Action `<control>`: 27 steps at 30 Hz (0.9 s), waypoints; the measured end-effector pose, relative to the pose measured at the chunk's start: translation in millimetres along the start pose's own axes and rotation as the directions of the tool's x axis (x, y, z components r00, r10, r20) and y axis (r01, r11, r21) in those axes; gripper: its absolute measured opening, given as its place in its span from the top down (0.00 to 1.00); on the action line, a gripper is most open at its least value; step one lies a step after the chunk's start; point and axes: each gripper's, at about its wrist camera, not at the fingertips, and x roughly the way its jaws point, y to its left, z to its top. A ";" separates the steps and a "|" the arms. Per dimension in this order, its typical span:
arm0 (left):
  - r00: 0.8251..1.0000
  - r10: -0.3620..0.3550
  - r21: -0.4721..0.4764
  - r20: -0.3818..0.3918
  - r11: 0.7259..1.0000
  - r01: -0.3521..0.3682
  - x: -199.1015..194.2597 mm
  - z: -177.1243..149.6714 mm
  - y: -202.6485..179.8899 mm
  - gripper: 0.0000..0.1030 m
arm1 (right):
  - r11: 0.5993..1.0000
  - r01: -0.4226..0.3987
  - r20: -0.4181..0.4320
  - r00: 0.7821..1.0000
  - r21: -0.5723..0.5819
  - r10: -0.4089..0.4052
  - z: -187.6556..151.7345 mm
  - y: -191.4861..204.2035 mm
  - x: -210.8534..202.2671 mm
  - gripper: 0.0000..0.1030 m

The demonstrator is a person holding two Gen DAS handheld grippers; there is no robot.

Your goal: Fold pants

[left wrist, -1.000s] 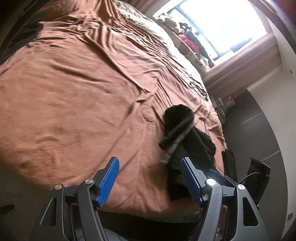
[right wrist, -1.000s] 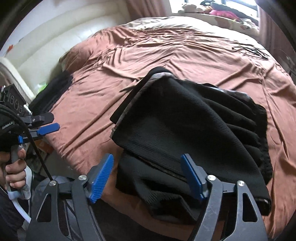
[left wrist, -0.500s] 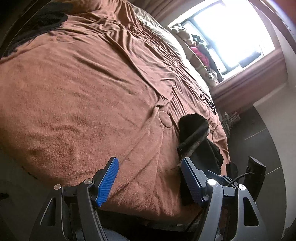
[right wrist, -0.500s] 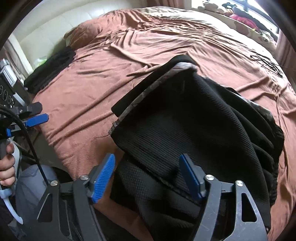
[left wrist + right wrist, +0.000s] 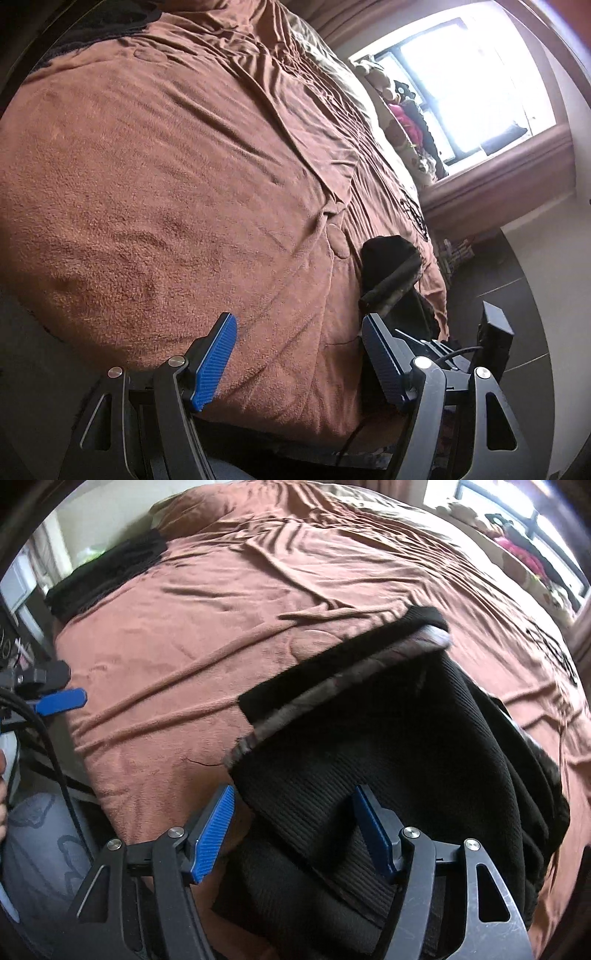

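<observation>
Black ribbed pants (image 5: 406, 746) lie bunched on the brown bedspread (image 5: 221, 635) near the bed's front edge, waistband with a grey inner lining turned up. My right gripper (image 5: 295, 830) is open, its fingers straddling the pants' near edge just above the cloth. My left gripper (image 5: 299, 358) is open and empty over the bed's near edge, left of the pants (image 5: 391, 273), which show small at its right. The left gripper's blue finger (image 5: 61, 701) shows at the right wrist view's left edge.
A second dark garment (image 5: 107, 572) lies at the bed's far left corner, also in the left wrist view (image 5: 99, 29). Pillows and stuffed items (image 5: 406, 122) line the window side. A dark floor (image 5: 517, 280) lies right of the bed.
The right gripper has moved forward and lower over the pants. The left gripper has swung left, so the pants sit farther right and smaller in its view. Both stay open.
</observation>
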 end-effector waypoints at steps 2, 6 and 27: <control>1.000 -0.002 -0.008 0.001 1.000 0.002 0.0 0.0 1.2 0.30 | 0.999 0.030 -0.016 0.999 -0.035 -0.031 1.7 7.7 7.6 0.37; 1.000 -0.005 -0.001 0.001 1.000 0.005 -1.1 -0.9 0.2 0.30 | 0.991 0.100 -0.035 0.994 -0.088 -0.104 3.1 19.2 17.9 0.43; 1.000 -0.001 -0.004 0.011 1.000 0.001 -2.6 -1.9 0.0 0.30 | 0.961 -0.084 0.156 0.987 0.262 0.044 -2.7 -102.3 -71.7 1.00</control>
